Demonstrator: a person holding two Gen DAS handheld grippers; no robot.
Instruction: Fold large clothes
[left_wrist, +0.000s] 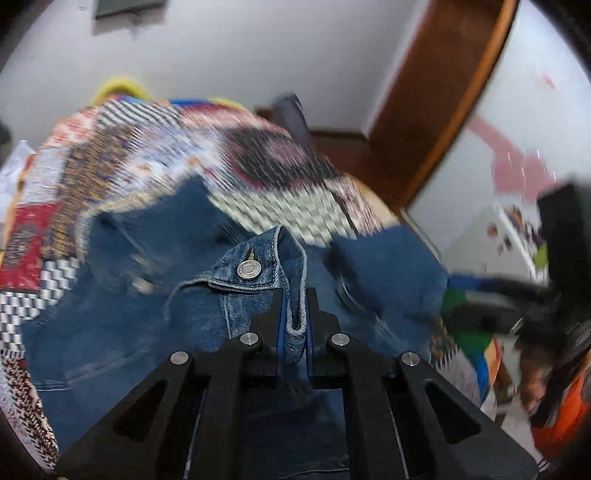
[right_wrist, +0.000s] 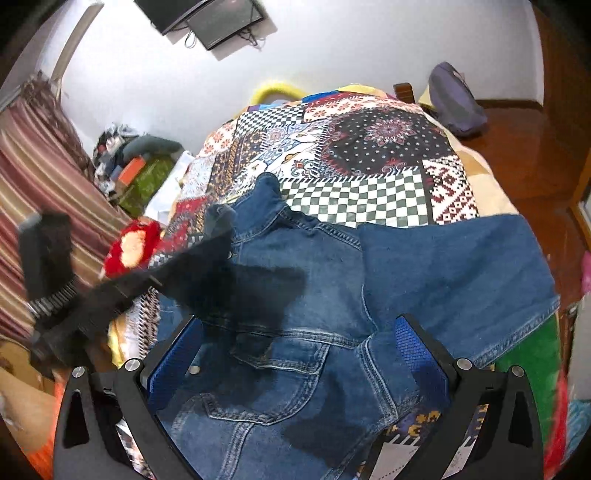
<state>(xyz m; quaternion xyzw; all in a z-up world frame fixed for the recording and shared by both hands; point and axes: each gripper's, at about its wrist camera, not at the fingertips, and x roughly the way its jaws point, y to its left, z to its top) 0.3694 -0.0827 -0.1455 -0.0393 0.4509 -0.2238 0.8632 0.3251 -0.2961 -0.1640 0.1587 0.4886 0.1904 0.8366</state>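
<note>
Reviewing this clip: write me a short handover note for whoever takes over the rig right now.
Left gripper: shut on a folded hem of the denim jacket, beside a metal button.
Right gripper: open, jaws wide, over the jacket, gripping nothing.
Jacket: lies spread on the patchwork bedspread; one sleeve is stretched out to the side.
Done: one edge picked up; no neat fold visible yet.
Left: carry the held edge across, fold the sleeve in, then fold the body.
</note>
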